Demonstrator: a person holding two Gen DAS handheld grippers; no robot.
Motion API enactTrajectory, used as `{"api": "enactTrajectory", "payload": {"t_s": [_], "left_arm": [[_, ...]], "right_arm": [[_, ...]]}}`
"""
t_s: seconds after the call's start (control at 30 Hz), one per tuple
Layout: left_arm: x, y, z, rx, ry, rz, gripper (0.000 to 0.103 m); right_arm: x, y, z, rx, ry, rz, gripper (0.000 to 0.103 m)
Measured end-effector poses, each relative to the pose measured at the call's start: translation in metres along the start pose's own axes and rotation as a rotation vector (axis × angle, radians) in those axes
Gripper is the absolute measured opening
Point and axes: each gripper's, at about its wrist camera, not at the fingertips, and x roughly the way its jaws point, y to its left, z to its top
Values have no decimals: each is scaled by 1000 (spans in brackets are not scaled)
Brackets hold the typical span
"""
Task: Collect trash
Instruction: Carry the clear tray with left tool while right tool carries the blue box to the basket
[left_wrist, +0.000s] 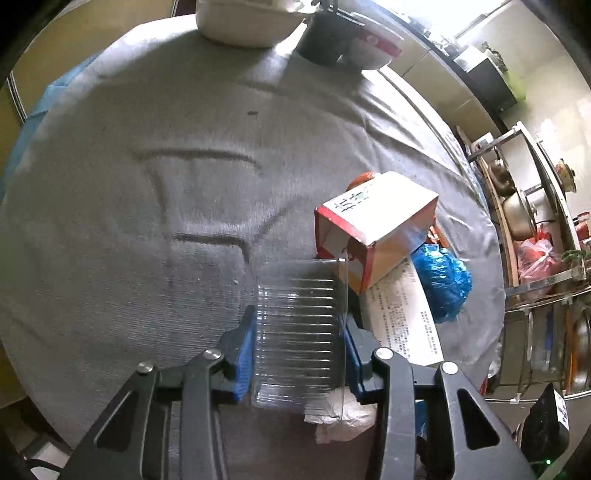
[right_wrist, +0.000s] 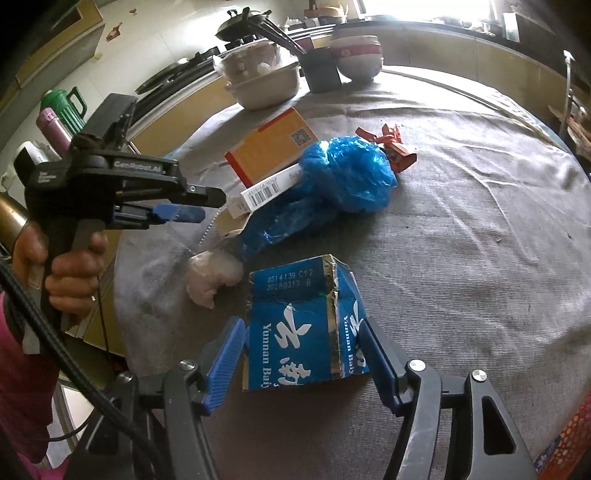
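My left gripper (left_wrist: 299, 325) is shut on a clear ribbed plastic tray (left_wrist: 297, 332), held above the grey tablecloth. The same gripper shows at the left of the right wrist view (right_wrist: 192, 212). My right gripper (right_wrist: 301, 339) is open, its blue fingers on either side of a torn blue Yunnan Baiyao box (right_wrist: 303, 325) on the table. Beyond lie a crumpled blue plastic bag (right_wrist: 347, 173) (left_wrist: 443, 280), a red-and-orange carton (right_wrist: 269, 147) (left_wrist: 373, 225), a printed leaflet (left_wrist: 402, 314), a white tissue wad (right_wrist: 212, 277) and red wrapper scraps (right_wrist: 395, 147).
At the table's far edge stand a white dish (right_wrist: 264, 83), a dark cup (right_wrist: 323, 70) and stacked bowls (right_wrist: 358, 55). A rack with pots (left_wrist: 524, 206) stands to the right in the left wrist view. An orange mesh basket (right_wrist: 569, 439) shows at the lower right.
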Motion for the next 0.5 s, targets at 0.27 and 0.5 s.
{"api": "enactTrajectory", "payload": {"t_s": [0.27,0.5], "left_arm": [[-47,-20,-16,83,-112,9,43],[-78,-40,-32,156,-197,24,43]], "right_arm": [[-19,-18,-4,62,-19,40,48],[-25,-23,-5,136,-29,83,68]]}}
